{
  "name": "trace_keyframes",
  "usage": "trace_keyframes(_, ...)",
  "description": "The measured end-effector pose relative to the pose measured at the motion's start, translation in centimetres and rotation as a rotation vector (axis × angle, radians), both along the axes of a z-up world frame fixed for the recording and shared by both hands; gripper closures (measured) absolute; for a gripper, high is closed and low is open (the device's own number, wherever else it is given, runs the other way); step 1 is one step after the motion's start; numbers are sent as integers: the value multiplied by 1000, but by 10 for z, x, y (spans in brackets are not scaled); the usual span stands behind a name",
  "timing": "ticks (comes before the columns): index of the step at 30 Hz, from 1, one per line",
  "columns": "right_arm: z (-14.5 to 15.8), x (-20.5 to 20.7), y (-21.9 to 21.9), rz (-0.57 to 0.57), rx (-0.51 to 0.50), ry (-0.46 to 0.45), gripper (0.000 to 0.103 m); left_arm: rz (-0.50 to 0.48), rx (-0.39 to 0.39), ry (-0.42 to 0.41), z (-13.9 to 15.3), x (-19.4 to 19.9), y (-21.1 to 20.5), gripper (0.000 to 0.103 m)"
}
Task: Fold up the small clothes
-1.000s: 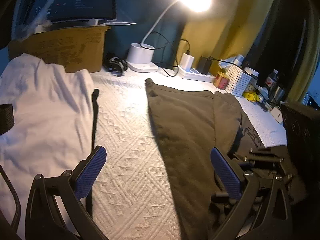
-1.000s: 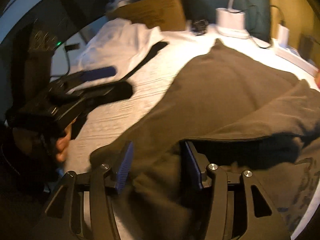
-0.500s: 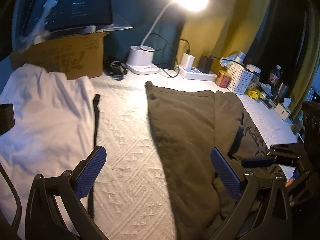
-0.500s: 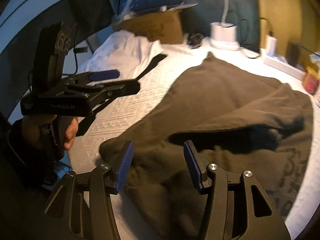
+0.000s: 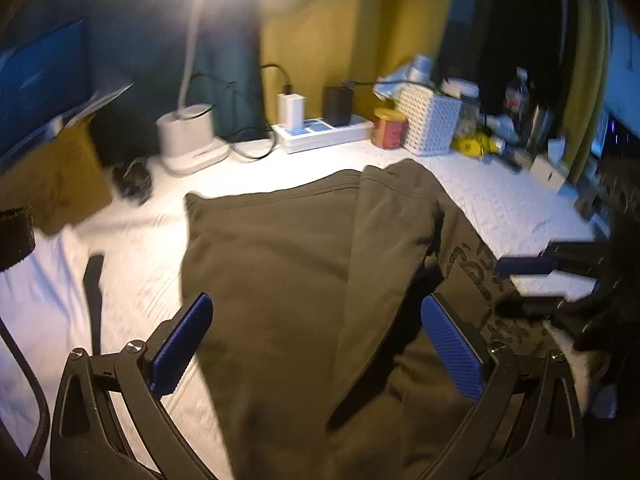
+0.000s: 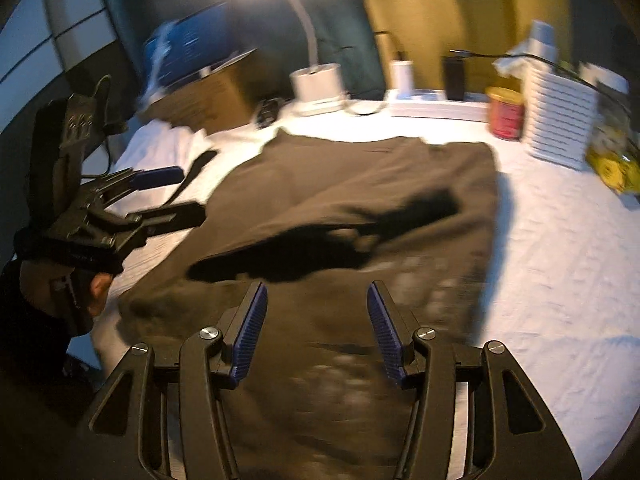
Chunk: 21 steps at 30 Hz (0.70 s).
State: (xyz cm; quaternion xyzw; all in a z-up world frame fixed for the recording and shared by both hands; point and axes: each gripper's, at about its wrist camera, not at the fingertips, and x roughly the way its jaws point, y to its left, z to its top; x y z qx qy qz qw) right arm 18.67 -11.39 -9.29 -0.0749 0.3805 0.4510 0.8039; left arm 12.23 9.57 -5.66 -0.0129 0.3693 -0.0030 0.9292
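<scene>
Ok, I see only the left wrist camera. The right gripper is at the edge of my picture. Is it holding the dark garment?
Observer: No. The right gripper is open and nothing is between its fingers. The dark garment lies below it.
Operator: And how does the garment's right side lie? My view cuts it off.
Observer: Its right edge runs nearly straight on the white cover, though the picture is blurred there.
Operator: Anything dark across the middle?
Observer: Only a long shadow, shaped like a gripper. The left gripper hangs open at the garment's left edge.
</scene>
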Motion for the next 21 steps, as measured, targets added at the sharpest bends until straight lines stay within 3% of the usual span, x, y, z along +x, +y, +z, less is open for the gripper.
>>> trace_keyframes(7,-3,37,-39,-113,20,3,48,-135,104,60,-6,39,-40,1)
trace_keyframes(11,-10,53,-55,-163,30,18,48,-230,254,118,-22,62,-68,8)
trace_keyframes(15,-16,59,-64,-186,35,30,48,-292,321,185,-39,81,-76,28)
trace_keyframes(18,-21,62,-65,-194,29,41,48,-319,325,186,-38,87,-75,34)
trace_keyframes(21,-24,66,-63,-198,21,47,48,-312,309,165,-33,90,-68,68)
